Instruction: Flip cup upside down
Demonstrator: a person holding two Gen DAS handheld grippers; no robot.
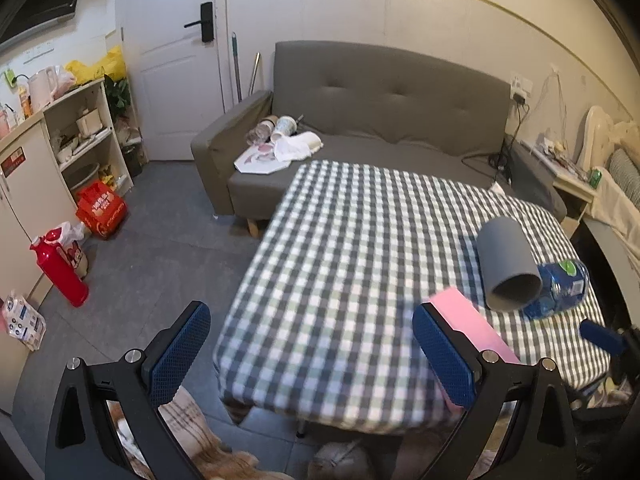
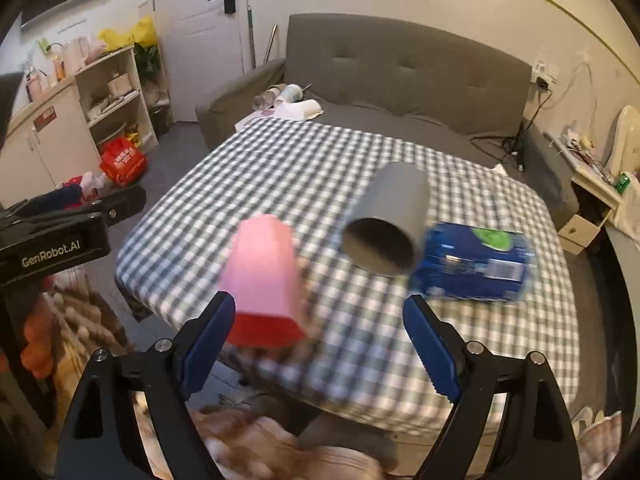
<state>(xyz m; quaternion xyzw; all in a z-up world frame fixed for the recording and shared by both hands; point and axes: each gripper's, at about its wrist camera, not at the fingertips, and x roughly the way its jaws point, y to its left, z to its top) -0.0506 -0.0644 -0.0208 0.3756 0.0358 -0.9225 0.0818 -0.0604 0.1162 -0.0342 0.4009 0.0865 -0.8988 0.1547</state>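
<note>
A grey cup (image 2: 386, 224) lies on its side on the checked tablecloth (image 2: 280, 176), mouth facing me, leaning against a blue wipes pack (image 2: 476, 264). It also shows in the left wrist view (image 1: 508, 266) at the right. A pink cup (image 2: 266, 276) lies on its side near the table's front edge, just ahead of my right gripper's left finger; it shows in the left wrist view (image 1: 474, 326) too. My right gripper (image 2: 320, 344) is open and empty, short of both cups. My left gripper (image 1: 312, 356) is open and empty, over the table's front left corner.
A grey sofa (image 1: 380, 120) with cups and papers stands behind the table. A red flask (image 1: 60, 268), a red bag (image 1: 100, 210) and shelves (image 1: 92, 136) are on the left. The wipes pack also shows in the left wrist view (image 1: 560, 286). A bedside table (image 2: 592, 200) is at the right.
</note>
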